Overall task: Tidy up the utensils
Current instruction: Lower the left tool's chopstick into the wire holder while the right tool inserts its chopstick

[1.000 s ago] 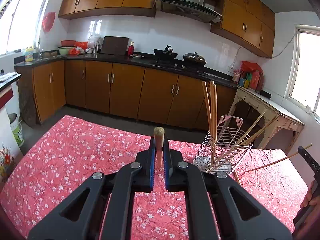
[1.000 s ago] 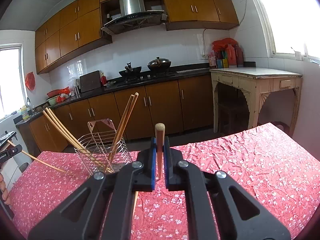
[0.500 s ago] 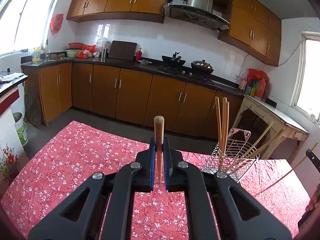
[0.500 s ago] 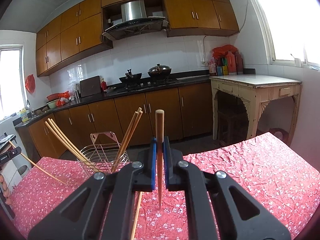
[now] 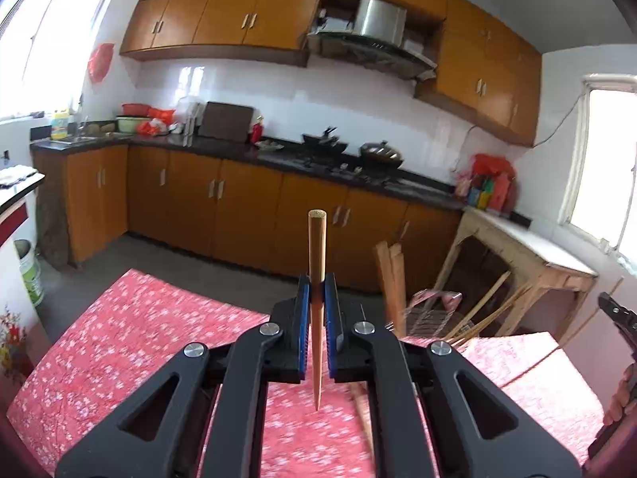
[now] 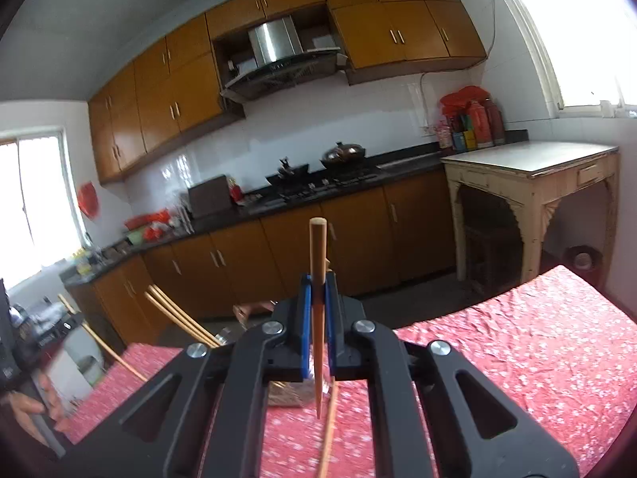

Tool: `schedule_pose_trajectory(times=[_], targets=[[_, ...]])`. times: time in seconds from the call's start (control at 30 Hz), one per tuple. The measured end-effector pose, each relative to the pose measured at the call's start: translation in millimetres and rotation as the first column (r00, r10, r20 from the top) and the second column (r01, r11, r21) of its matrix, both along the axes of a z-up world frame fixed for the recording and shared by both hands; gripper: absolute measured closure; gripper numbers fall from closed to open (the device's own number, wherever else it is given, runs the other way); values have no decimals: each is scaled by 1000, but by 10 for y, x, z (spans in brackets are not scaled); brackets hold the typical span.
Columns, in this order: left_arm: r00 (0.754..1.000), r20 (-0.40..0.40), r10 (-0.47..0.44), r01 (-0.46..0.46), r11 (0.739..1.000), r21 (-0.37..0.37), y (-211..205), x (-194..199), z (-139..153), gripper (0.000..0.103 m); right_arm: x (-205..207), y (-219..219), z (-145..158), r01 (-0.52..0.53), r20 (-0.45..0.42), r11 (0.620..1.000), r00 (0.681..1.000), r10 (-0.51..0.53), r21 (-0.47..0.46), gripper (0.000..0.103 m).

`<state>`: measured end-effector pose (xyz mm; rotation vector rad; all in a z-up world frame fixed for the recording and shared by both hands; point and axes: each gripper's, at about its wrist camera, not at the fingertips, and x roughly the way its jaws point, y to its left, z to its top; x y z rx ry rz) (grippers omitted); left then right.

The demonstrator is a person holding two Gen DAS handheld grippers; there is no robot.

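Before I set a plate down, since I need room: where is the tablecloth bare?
Bare: the tablecloth left of the left gripper, and its right side by the cream side table. Crowded: around the wire basket of chopsticks.

left gripper: black linkage arms, silver screws, blue pads | right gripper: same build | bare-skinned hand at frame edge

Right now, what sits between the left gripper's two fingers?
In the left wrist view, a wooden chopstick stands upright between the blue fingers of the left gripper, pinched, its pointed end hanging above the red tablecloth.
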<state>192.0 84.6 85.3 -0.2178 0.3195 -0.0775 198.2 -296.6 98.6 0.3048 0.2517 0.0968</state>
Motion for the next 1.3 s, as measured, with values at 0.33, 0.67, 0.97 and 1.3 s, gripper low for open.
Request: schedule_pose_trajectory(times=[0.33,0.67,0.97,1.3], targets=[[976,218,5,13,997,-78,-484,-35,710,96,188,340,546,-20,165,1000,986,20,-1,96],[976,214,32,-15,997,-80,-791,490,458,96,716,554,347,-40,148,999,988,45,-33,96],[985,172,29,-17,997,-72,-871,740,168,96,1011,568,18,-79,70,997,994,80,-20,96],[991,135,18,-13,999,-35,-975,849,9,96,1295,657,-248,-98,-17,995,995,98,-14,95]])
